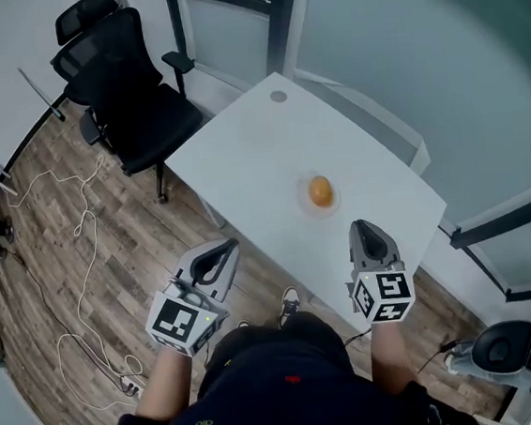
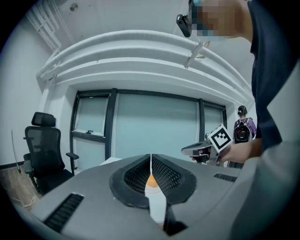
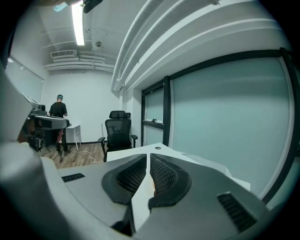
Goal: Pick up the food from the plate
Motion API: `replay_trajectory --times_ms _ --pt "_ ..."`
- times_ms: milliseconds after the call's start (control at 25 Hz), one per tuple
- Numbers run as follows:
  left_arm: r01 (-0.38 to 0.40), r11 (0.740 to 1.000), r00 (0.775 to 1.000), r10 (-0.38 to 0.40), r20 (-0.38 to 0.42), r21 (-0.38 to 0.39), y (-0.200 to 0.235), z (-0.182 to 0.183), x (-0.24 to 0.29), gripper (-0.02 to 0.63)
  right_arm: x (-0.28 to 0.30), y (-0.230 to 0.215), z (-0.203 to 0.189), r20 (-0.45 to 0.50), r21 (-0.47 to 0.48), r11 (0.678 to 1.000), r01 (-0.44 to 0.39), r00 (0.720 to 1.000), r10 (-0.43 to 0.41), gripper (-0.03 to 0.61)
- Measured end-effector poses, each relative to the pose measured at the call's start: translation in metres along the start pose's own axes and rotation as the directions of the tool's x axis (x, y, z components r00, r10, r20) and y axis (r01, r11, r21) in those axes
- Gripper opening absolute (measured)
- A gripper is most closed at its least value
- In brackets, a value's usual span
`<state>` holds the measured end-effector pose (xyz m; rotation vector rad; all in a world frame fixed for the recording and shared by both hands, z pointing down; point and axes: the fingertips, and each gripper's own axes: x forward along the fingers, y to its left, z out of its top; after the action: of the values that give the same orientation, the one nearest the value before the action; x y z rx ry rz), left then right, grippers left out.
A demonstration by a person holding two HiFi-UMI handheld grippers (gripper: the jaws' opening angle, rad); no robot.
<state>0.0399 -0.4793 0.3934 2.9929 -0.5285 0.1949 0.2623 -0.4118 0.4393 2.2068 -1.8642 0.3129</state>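
A round orange piece of food (image 1: 320, 192) lies on a small pale plate (image 1: 303, 196) on the white table (image 1: 240, 153), towards its near right end. Both grippers hover at the table's near edge, short of the plate. My left gripper (image 1: 229, 245) is left of the plate, its jaws shut and empty. My right gripper (image 1: 360, 226) is just below and right of the plate, also shut with nothing in it. In the left gripper view the food (image 2: 151, 180) shows low behind the shut jaws (image 2: 151, 157), with the right gripper (image 2: 200, 149) off to the right. The right gripper view shows its jaws (image 3: 148, 157) pressed together.
A black office chair (image 1: 130, 89) stands at the table's far left corner, with a second one (image 1: 93, 10) behind it. White cables (image 1: 74, 274) trail over the wooden floor at left. Glass walls run behind and to the right of the table. A person (image 3: 58, 110) stands far back in the room.
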Motion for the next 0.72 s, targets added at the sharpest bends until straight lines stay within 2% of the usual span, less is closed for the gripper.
replay_trajectory --times_ms 80,240,360,480,600,640,680,720 --pt "-0.021 1.0 1.0 0.021 -0.003 0.009 0.005 0.001 0.018 0.031 0.018 -0.016 -0.001 -0.01 0.002 1.0 -0.01 1.0 0.01 0.035" --pt "-0.069 0.997 0.997 0.069 -0.02 -0.031 0.01 0.009 0.057 0.031 0.051 -0.049 0.003 -0.012 -0.022 0.999 -0.043 0.999 0.043 0.035" --pt "-0.101 0.994 0.994 0.1 -0.04 -0.027 0.018 0.001 0.089 0.031 0.083 -0.075 -0.006 -0.032 -0.033 0.997 -0.064 0.998 0.062 0.035" --pt "-0.122 0.992 0.99 0.118 -0.074 -0.044 0.022 -0.016 0.1 0.031 0.109 -0.081 -0.024 -0.066 -0.017 0.997 -0.081 0.995 0.08 0.035" --pt "-0.112 0.991 0.989 0.105 -0.101 -0.067 0.03 -0.03 0.102 0.031 0.134 -0.074 -0.042 -0.112 -0.015 0.995 -0.094 0.99 0.092 0.042" --pt "-0.104 0.992 0.99 0.096 -0.107 -0.074 0.033 -0.034 0.103 0.031 0.142 -0.071 -0.049 -0.133 -0.011 0.995 -0.104 0.986 0.101 0.091" --pt "-0.095 0.992 0.99 0.086 -0.112 -0.079 0.036 -0.037 0.104 0.031 0.151 -0.068 -0.055 -0.155 -0.004 0.994 -0.111 0.982 0.109 0.173" --pt "-0.087 0.993 0.99 0.076 -0.118 -0.084 0.039 -0.04 0.105 0.031 0.16 -0.066 -0.062 -0.174 0.0 0.994 -0.112 0.979 0.11 0.204"
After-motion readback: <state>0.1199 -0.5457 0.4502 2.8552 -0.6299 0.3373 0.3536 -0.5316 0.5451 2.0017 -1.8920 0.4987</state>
